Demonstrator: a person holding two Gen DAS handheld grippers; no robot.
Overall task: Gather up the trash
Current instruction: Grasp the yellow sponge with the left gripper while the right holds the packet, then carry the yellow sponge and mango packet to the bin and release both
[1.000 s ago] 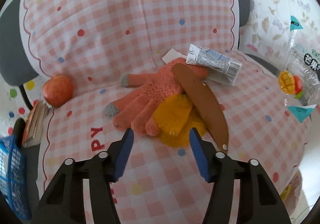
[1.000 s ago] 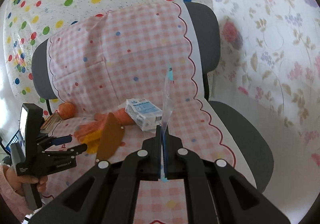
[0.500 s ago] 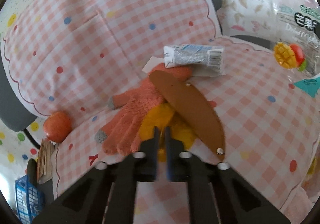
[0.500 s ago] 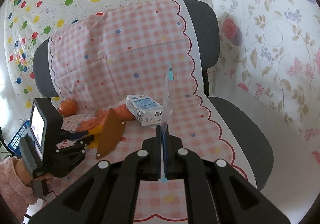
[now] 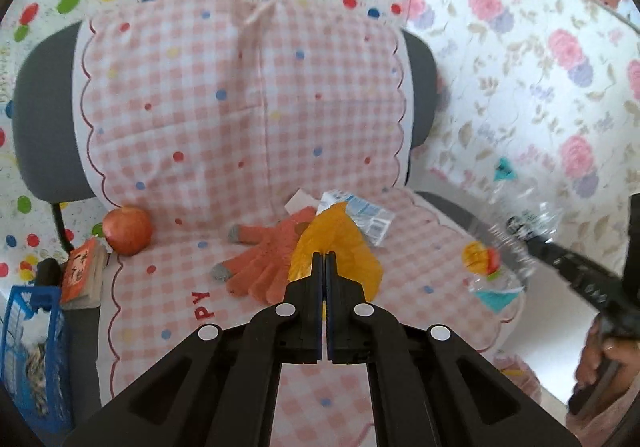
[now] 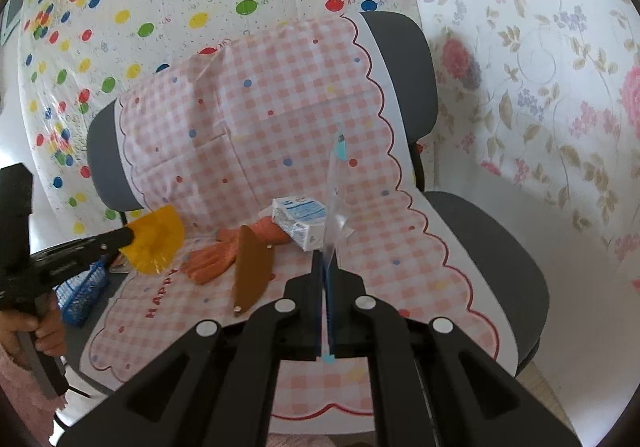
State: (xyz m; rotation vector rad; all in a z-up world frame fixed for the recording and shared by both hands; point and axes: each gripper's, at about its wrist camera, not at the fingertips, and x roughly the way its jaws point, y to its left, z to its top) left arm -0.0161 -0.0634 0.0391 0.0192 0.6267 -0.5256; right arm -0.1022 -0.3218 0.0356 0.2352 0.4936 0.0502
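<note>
My left gripper (image 5: pixel 324 261) is shut on a crumpled yellow wrapper (image 5: pixel 336 247) and holds it above the chair seat; the wrapper also shows in the right wrist view (image 6: pixel 156 241). My right gripper (image 6: pixel 325 259) is shut on a clear mango snack bag (image 6: pixel 334 203), seen edge-on; it also shows in the left wrist view (image 5: pixel 496 263). A crushed white-and-blue carton (image 6: pixel 300 223) lies on the seat beside an orange glove (image 6: pixel 212 263) and a brown flat piece (image 6: pixel 252 271).
The chair has a pink checked cover (image 5: pixel 240 107). An apple (image 5: pixel 127 230) and a small orange book (image 5: pixel 82 273) sit at the seat's left edge. A blue basket (image 5: pixel 28 351) stands left of the chair. Floral and dotted sheets hang behind.
My left gripper closed on the yellow wrapper and lifted it up and back from the seat. My right gripper keeps holding the snack bag.
</note>
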